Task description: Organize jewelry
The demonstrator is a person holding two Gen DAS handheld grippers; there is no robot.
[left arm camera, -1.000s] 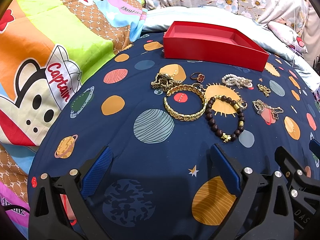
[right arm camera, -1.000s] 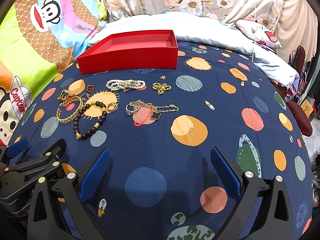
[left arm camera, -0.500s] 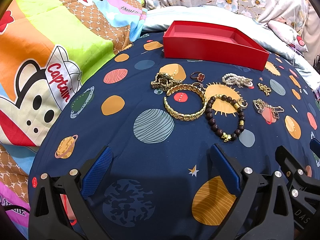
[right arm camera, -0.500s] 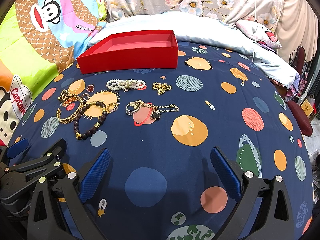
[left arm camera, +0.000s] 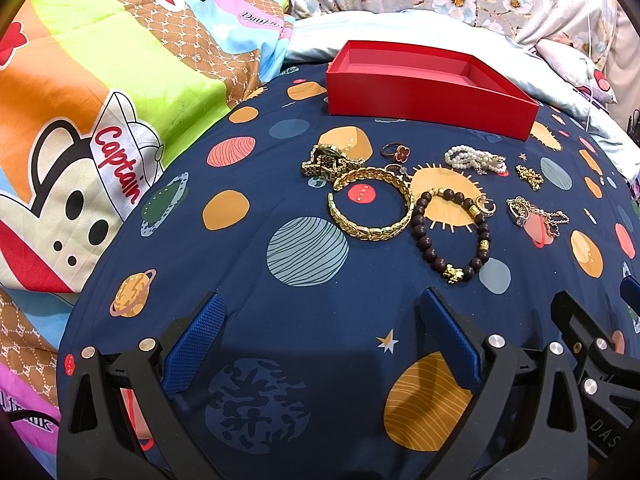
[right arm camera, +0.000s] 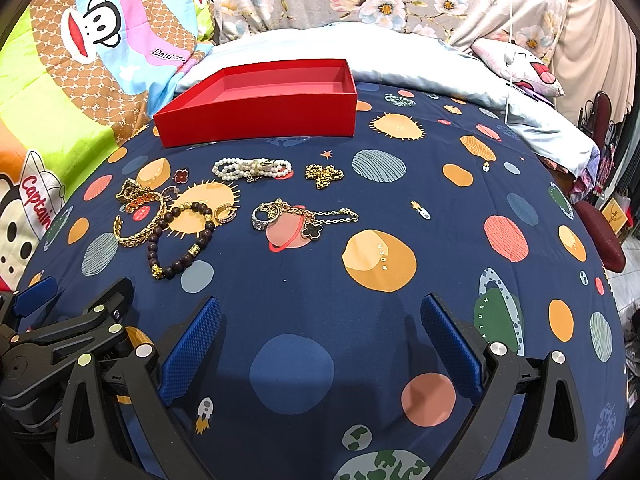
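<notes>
An empty red box point(left arm camera: 428, 88) point(right arm camera: 260, 106) sits at the far side of the navy planet-print bedspread point(left arm camera: 248, 304). In front of it lie a gold watch point(left arm camera: 326, 162), a gold bangle point(left arm camera: 370, 206), a dark bead bracelet point(left arm camera: 450, 234), a clover ring point(left arm camera: 396, 152), a pearl bracelet point(right arm camera: 252, 168), a gold chain point(right arm camera: 324, 175) and a ring with a clover chain point(right arm camera: 304, 218). My left gripper point(left arm camera: 322, 316) is open and empty, near the bangle's front. My right gripper point(right arm camera: 320, 320) is open and empty, in front of the jewelry.
A colourful monkey-print quilt point(left arm camera: 100, 112) lies along the left. A pale blue sheet and pillows point(right arm camera: 460, 64) lie behind the box. The bed drops off at the right point(right arm camera: 612, 240). The left gripper's body shows at the lower left of the right wrist view point(right arm camera: 60, 328).
</notes>
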